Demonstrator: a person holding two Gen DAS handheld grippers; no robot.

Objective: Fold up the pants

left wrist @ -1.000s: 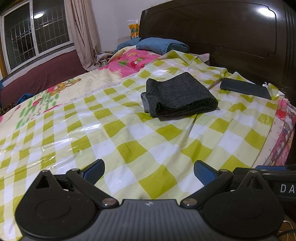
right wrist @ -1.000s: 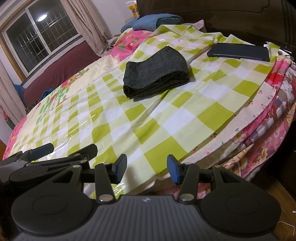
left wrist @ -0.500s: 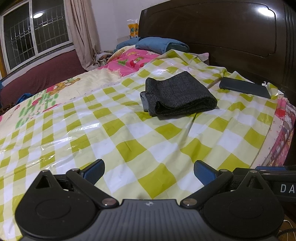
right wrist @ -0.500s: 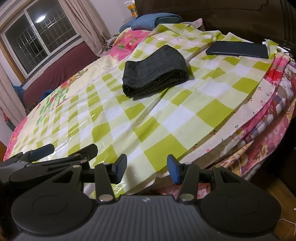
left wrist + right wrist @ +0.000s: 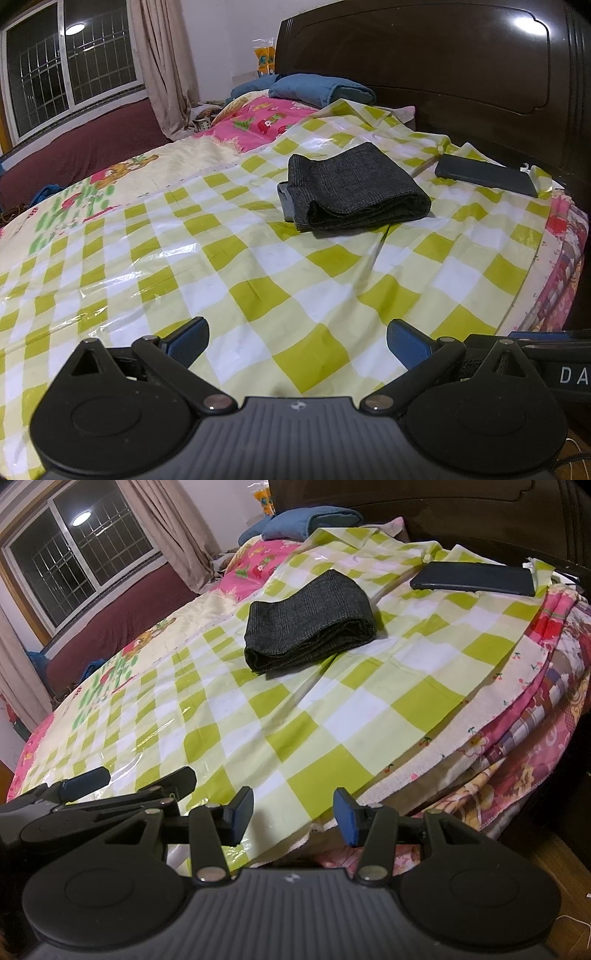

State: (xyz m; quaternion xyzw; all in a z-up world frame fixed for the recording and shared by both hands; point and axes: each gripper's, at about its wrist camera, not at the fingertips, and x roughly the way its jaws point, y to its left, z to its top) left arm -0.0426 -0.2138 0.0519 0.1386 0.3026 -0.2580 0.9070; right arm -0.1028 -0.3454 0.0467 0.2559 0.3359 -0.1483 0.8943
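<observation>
pants [image 5: 351, 192] folded, on checked sheet [image 5: 258, 280] mid-bed, clear of both grippers | left gripper [image 5: 297, 341] jaws wide apart, empty | right gripper [image 5: 293, 818] jaws parted, empty | left view only: headboard [image 5: 424, 62] | right view only: bed edge, floor [image 5: 554, 871], left gripper alongside | phone [image 5: 474, 578] beyond pants

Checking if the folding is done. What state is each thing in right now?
Pants: folded into a compact stack, lying on the checked sheet, untouched.
Left gripper: open, empty, above the sheet.
Right gripper: open, empty, at the bed's edge.
Phone: flat on the sheet, apart from the pants.
Curtain: drawn aside.
</observation>
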